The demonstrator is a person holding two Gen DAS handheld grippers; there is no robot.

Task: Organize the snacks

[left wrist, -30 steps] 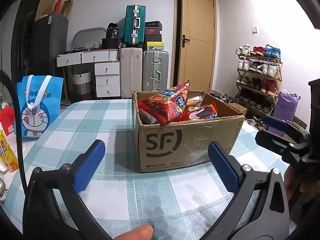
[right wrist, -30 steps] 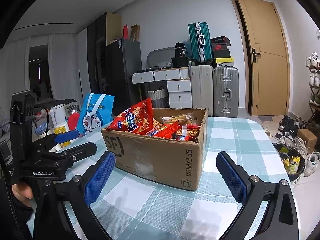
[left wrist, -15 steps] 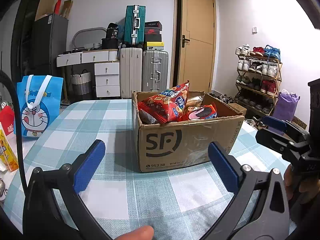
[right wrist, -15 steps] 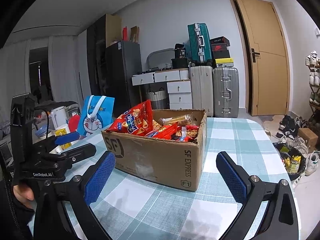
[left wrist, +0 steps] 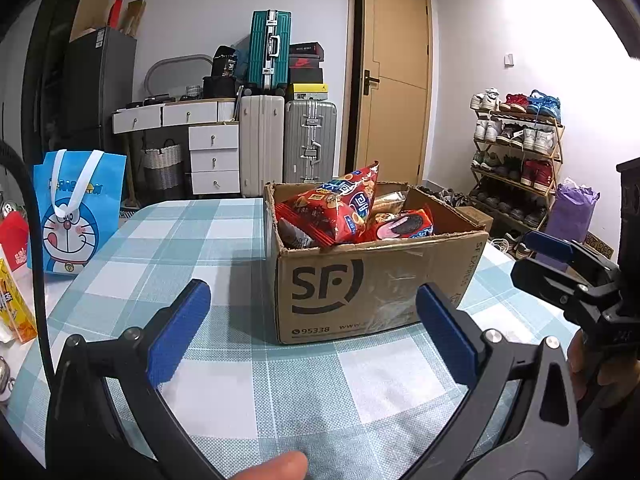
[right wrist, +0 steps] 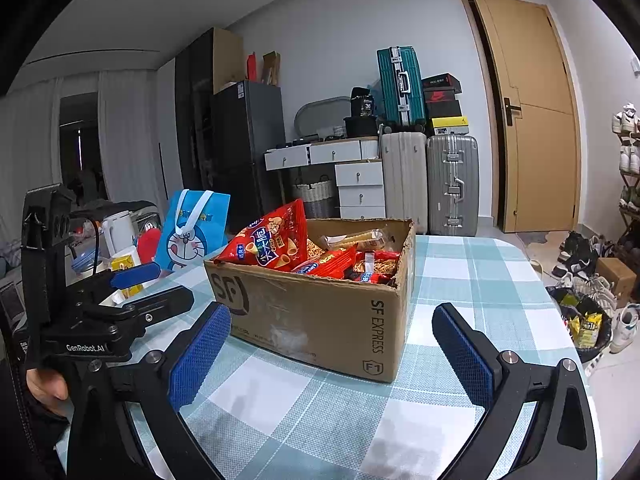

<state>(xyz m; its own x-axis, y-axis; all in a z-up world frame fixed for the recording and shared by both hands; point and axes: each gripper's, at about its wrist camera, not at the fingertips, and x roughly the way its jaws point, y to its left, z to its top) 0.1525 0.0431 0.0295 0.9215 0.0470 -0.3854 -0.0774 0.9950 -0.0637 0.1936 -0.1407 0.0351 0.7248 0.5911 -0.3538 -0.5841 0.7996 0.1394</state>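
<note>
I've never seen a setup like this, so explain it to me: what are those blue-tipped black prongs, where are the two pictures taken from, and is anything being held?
No robot here: a person holds a two-finger gripper in each hand, each carrying a forward-looking fisheye camera. One picture looks past the left gripper, the other past the right gripper. Both are open and hold nothing. On the checked tablecloth stands a cardboard box full of snacks, a red chip bag on top. A blue cartoon bag stands aside.

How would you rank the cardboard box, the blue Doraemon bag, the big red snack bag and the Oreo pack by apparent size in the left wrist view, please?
1. cardboard box
2. Doraemon bag
3. red snack bag, partly sunk in the box, so its full size is unsure
4. Oreo pack, also partly hidden
</note>
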